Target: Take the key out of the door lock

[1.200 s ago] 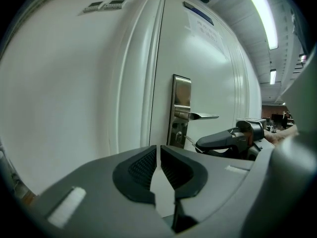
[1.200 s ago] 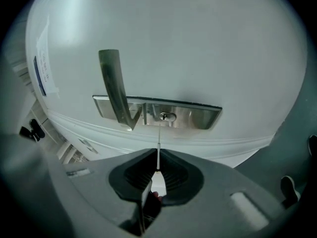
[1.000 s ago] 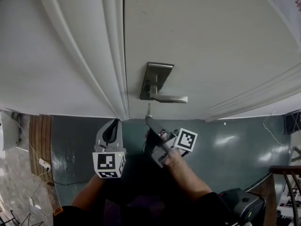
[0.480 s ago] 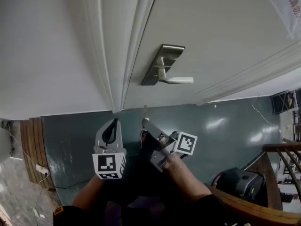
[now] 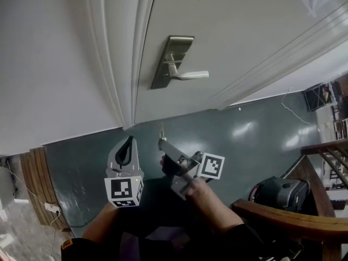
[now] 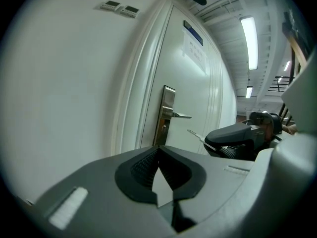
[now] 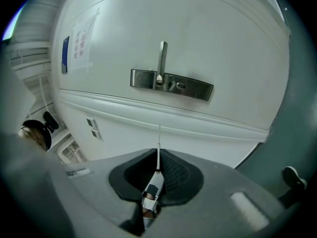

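**Key withdrawn from lock.** The right gripper is clamped on the head of the key. The blade points toward the door's lock plate but is well apart from it. The left gripper, beside the right, is closed on nothing. The key is judged light, rigid and smooth. Its broad head gives the surest hold, since the thin blade could pivot or slip.

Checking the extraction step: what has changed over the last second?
The right tongs, shut on the key, drew back from the door lock; the gap between key tip and lock has widened. The left tongs stayed shut and empty beside them.
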